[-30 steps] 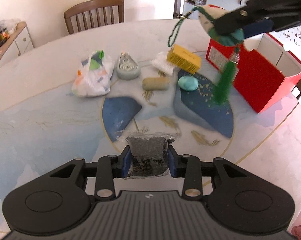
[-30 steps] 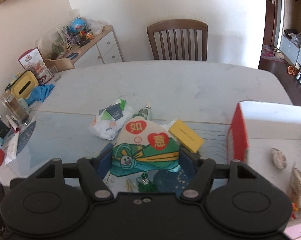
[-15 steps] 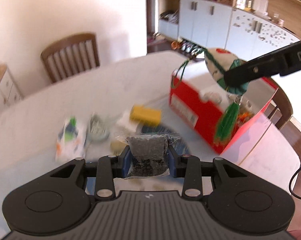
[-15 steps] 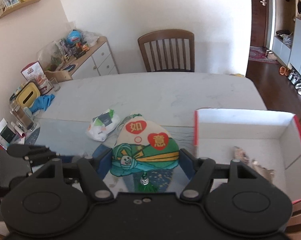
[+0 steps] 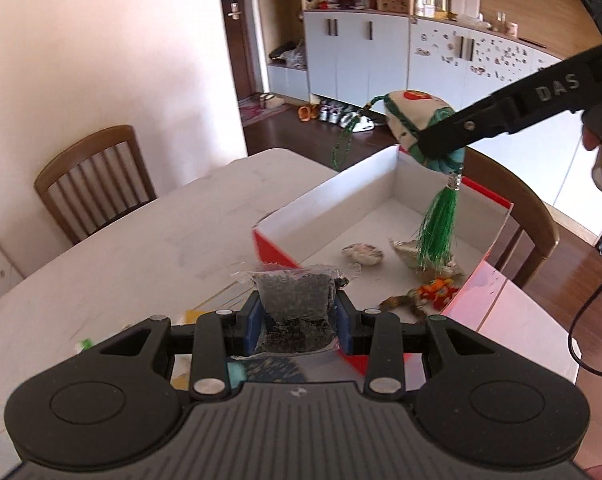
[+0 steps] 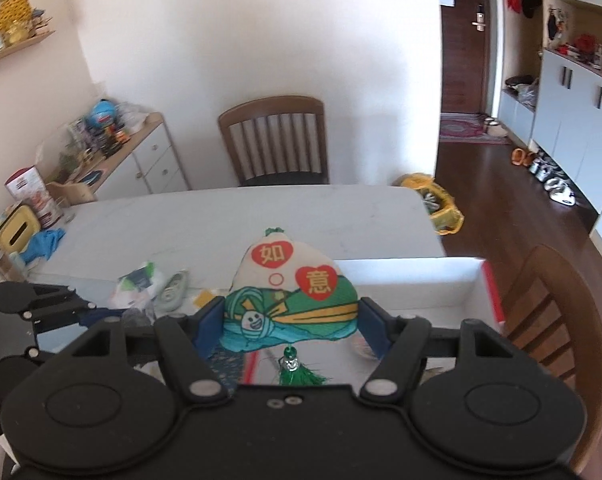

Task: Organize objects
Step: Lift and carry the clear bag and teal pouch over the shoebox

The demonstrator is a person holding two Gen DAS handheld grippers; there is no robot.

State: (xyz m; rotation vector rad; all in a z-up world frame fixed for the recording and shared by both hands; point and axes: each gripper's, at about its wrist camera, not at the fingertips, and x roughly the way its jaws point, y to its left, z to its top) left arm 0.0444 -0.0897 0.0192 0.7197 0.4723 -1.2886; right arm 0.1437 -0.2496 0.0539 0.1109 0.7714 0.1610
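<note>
Sachet [image 5: 417,128] w/ green tassel hangs above red box [image 5: 381,184].

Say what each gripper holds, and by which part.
Left gripper: clear packet of dark bits, by its sides. Right gripper: sachet, by its lower corners.

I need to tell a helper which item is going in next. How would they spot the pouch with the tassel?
Find the red box with white inside on the table. Above it, the right gripper holds a cream and green pouch. Only it has red hearts and a green tassel.
</note>
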